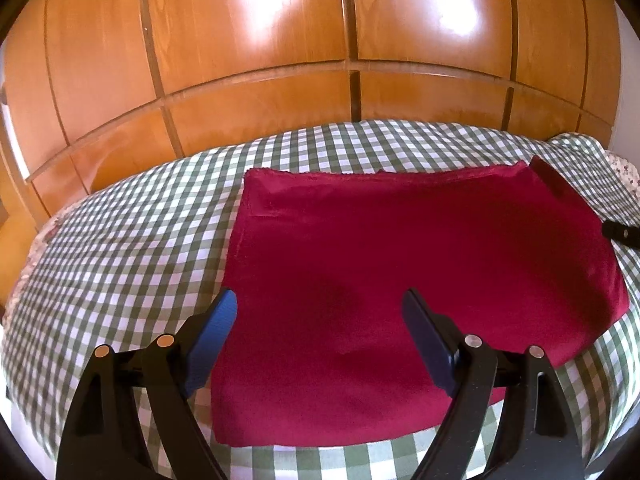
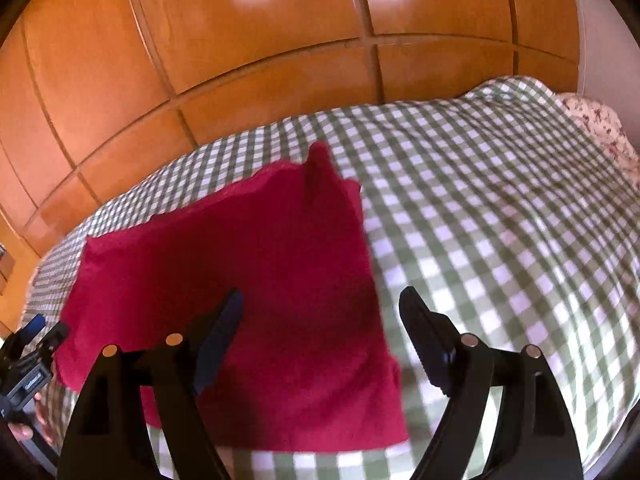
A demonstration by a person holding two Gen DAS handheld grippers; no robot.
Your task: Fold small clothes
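A dark red cloth [image 1: 400, 264] lies flat, folded into a rough rectangle, on the green-and-white checked bedcover [image 1: 132, 240]. My left gripper [image 1: 320, 308] is open and empty, above the cloth's near left part. In the right wrist view the same red cloth [image 2: 256, 280] lies left of centre, with one far corner [image 2: 320, 164] sticking up. My right gripper [image 2: 322, 308] is open and empty, above the cloth's right edge. The left gripper's body shows at the left edge of the right wrist view [image 2: 28, 360], and a bit of the right gripper at the right edge of the left wrist view [image 1: 622, 232].
A glossy wooden wardrobe [image 1: 320, 40] stands right behind the bed. The checked cover [image 2: 500, 220] spreads wide to the right of the cloth. A floral sheet [image 2: 600, 128] shows at the far right corner.
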